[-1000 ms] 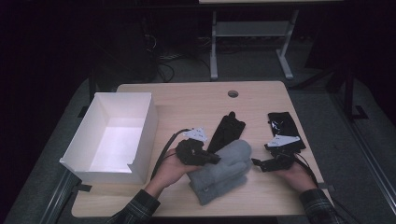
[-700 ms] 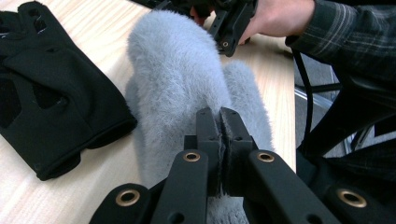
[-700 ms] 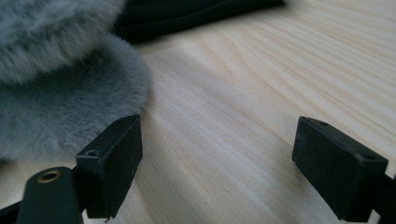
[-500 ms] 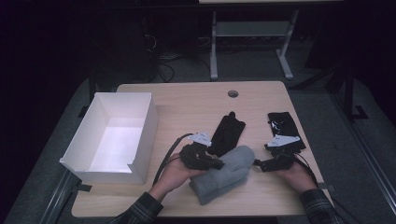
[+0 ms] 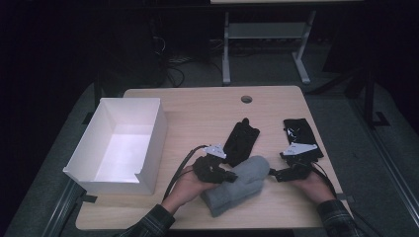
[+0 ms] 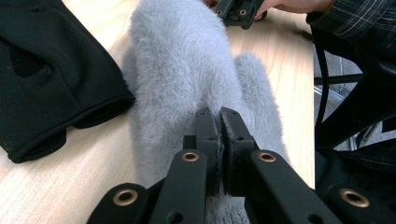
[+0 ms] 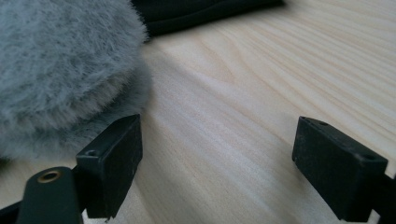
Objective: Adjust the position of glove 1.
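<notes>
A fluffy grey mitten (image 5: 239, 187) lies on the wooden table (image 5: 197, 106), near its front edge. My left gripper (image 5: 231, 177) rests on the mitten's left side, its jaws shut on a pinch of the fur (image 6: 219, 122). In the left gripper view the mitten (image 6: 187, 60) stretches away from the jaws toward the other gripper (image 6: 238, 9). My right gripper (image 5: 274, 174) sits low on the table at the mitten's right tip. It stands open (image 7: 219, 140), with bare wood between the fingers and the mitten (image 7: 56, 60) just outside its left finger.
A black glove (image 5: 241, 140) lies just behind the mitten, and a second black glove (image 5: 300, 133) sits behind my right hand. A white open box (image 5: 148, 143) stands at the table's left. A cable hole (image 5: 246, 99) marks the far edge.
My left hand has shifted slightly right and toward the front edge with the mitten, which now lies flatter. The right gripper has not moved.
</notes>
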`<state>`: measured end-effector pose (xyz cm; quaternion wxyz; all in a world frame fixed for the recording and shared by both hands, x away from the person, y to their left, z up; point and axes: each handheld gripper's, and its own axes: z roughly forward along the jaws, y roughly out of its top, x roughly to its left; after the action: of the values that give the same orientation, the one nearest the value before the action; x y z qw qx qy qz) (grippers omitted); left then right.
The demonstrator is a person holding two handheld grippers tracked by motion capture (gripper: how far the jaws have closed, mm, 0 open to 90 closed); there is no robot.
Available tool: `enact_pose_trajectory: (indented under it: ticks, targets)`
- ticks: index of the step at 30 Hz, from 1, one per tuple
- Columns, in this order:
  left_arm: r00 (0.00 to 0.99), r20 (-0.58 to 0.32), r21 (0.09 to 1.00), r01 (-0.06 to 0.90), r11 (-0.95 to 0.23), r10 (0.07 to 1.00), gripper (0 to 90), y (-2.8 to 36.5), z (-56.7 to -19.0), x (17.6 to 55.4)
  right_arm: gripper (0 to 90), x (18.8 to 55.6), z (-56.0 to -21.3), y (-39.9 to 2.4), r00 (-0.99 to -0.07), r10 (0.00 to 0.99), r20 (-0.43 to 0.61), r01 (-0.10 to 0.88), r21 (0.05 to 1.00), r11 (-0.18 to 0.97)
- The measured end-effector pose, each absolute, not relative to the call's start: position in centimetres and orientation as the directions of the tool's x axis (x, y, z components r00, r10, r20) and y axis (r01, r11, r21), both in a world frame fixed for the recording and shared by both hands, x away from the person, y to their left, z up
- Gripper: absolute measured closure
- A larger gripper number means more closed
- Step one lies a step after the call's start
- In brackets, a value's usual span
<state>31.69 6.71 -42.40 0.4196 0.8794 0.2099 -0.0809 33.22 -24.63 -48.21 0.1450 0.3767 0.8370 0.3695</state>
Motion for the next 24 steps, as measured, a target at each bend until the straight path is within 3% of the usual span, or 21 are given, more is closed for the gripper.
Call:
enact_pose_trajectory:
  ticks: [2, 4, 5, 7, 12, 14, 17, 24]
  targets:
    - [0.902, -0.311, 0.713, 0.429, -0.554, 0.299, 83.0, 6.8, -42.1, 31.7, 17.1, 33.2, -48.2, -24.6, -0.673, 0.739, 0.037, 0.526, 0.726, 0.443]
    - [0.904, -0.306, 0.726, 0.425, -0.54, 0.299, 74.4, 7.1, -41.7, 31.6, 28.4, 33.0, -47.9, -24.6, -0.681, 0.731, 0.034, 0.522, 0.722, 0.453]
    - [0.906, -0.3, 0.732, 0.42, -0.537, 0.299, 73.3, 7.3, -41.4, 31.6, 32.2, 32.9, -47.7, -24.5, -0.682, 0.731, 0.027, 0.518, 0.723, 0.456]
    - [0.907, -0.286, 0.749, 0.413, -0.518, 0.31, 73.5, 7.8, -40.6, 31.6, 48.3, 32.8, -46.5, -24.6, -0.677, 0.735, 0.011, 0.504, 0.735, 0.453]
    - [0.907, -0.261, 0.767, 0.403, -0.5, 0.331, 88.4, 9.4, -39.4, 31.6, 78.4, 32.1, -43.6, -24.9, -0.674, 0.738, 0.031, 0.477, 0.781, 0.403]
    - [0.907, -0.233, 0.761, 0.395, -0.515, 0.351, 89.4, 9.9, -39.3, 31.5, 85.5, 31.6, -42.5, -24.7, -0.696, 0.717, 0.04, 0.458, 0.794, 0.4]
    - [0.902, -0.227, 0.755, 0.401, -0.519, 0.366, 89.3, 10.5, -39.5, 31.1, 90.0, 30.7, -41.3, -23.7, -0.733, 0.677, 0.07, 0.435, 0.814, 0.386]
    - [0.903, -0.221, 0.722, 0.405, -0.561, 0.368, 87.3, 10.7, -40.4, 29.8, 90.0, 31.0, -42.1, -20.7, -0.78, 0.621, 0.077, 0.424, 0.795, 0.434]
